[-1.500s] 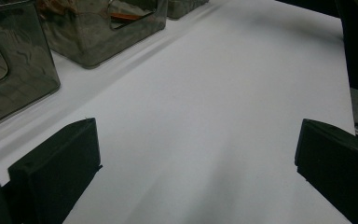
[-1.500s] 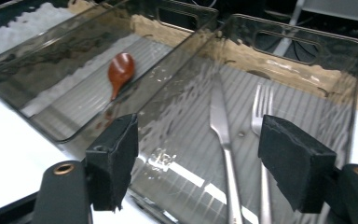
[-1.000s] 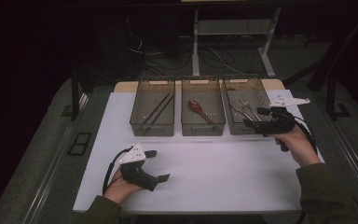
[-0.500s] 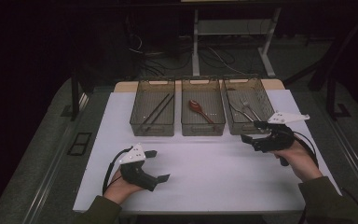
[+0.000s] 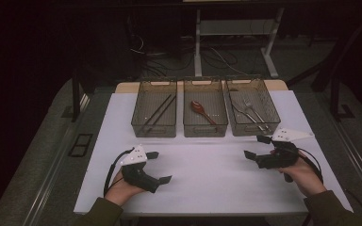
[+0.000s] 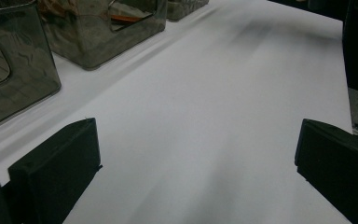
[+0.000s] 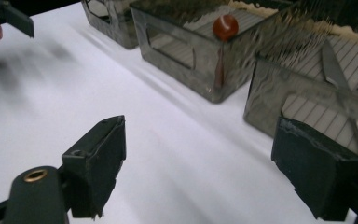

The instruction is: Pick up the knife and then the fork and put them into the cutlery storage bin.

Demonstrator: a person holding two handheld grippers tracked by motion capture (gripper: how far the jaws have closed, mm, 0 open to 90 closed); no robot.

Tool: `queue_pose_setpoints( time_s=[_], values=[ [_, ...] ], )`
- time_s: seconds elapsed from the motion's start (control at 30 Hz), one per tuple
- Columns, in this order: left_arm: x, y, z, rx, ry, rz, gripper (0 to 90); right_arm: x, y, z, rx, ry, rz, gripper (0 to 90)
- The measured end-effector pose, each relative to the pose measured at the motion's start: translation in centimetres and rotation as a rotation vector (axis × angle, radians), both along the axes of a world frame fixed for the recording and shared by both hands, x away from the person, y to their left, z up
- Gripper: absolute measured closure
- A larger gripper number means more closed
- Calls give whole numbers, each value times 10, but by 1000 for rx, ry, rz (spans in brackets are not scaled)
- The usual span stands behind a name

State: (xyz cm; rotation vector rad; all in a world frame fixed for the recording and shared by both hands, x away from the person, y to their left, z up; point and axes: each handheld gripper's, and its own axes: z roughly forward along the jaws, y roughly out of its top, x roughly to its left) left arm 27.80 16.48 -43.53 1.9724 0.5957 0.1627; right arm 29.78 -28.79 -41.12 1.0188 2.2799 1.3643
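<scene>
Three clear bins stand in a row at the back of the white table (image 5: 207,183). Black chopsticks (image 5: 156,113) lie in the left bin (image 5: 153,131), a red spoon (image 5: 201,110) in the middle bin (image 5: 205,131), and a metal fork (image 5: 250,106) and other cutlery in the right bin (image 5: 250,132). My left gripper (image 5: 160,166) rests low at the front left, open and empty; its jaws stand wide over bare white surface (image 6: 196,172). My right gripper (image 5: 256,147) hovers in front of the right bin, open, with nothing between its jaws (image 7: 205,172).
The right gripper view looks past the middle bin (image 7: 186,56), the spoon's red end (image 7: 225,26) and a knife (image 7: 333,65) in the right bin. The table is bare between my hands. Dark floor, cables and a desk frame (image 5: 198,42) lie beyond.
My right hand has drawn back from the right bin toward the near edge and sunk lower. The left hand has stayed where it was.
</scene>
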Motion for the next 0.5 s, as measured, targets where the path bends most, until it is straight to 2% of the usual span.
queue_pose_setpoints(
  time_s=[0.27,0.5],
  values=[
    [0,0,0,0,1,2,0,-15,-5,-11,7,-2,6,171],
    [0,0,0,5,-4,-3,0,-25,-10,-17,38,-14,-10,171]
  ],
)
